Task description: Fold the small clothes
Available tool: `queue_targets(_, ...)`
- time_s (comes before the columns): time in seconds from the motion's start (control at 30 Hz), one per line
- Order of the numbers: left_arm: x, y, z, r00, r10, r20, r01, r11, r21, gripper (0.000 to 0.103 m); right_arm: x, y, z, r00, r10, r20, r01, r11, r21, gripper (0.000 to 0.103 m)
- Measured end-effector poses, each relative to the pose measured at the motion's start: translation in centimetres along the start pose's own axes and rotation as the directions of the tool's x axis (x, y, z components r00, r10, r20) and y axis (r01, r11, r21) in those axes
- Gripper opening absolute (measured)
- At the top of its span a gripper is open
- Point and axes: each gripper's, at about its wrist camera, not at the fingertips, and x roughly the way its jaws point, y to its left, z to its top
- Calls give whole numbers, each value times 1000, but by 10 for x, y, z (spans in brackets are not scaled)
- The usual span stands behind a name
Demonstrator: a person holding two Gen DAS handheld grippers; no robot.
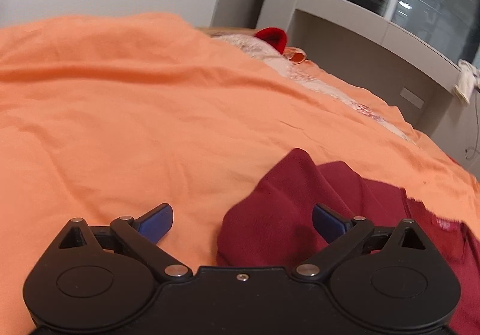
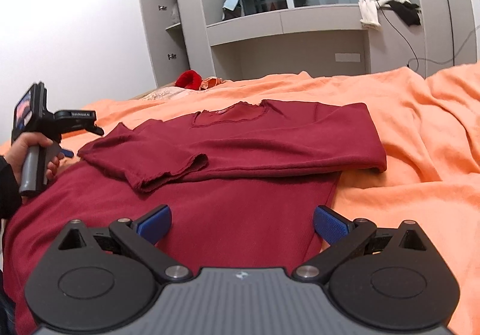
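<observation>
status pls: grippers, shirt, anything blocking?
Left gripper open, right gripper open, neither gripping. Maroon shirt on orange bedsheet, both sleeves folded in, bottom half unfolded. Nothing blocking.

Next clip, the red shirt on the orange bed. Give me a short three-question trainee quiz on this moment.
1. True or false: the right gripper grips the shirt.
2. The sleeve lies: A) folded across the shirt, B) hanging off the bed, C) in the left gripper.
3. What colour is the bedcover?

Key: 1 false, its jaws stand open above the cloth. 2 A. 3 orange.
</observation>
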Motion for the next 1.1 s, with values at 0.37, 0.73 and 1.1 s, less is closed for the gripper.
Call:
queue_targets(0.37,-97,8,-41,988,-138,76,132,988,79,102,-28,17,-17,998,-45,49,49,995,-87,103)
queue_targets(0.73,-175,30,-108,965,-232,127,212,965,155,102,-100,45,-54,983,-73,168,107,973,-204,103)
queue_targets(1.1,-227,58,-167,945,-299,130,275,945,176,102,-136,96,-120,982,-100,162,177,792,-584,103)
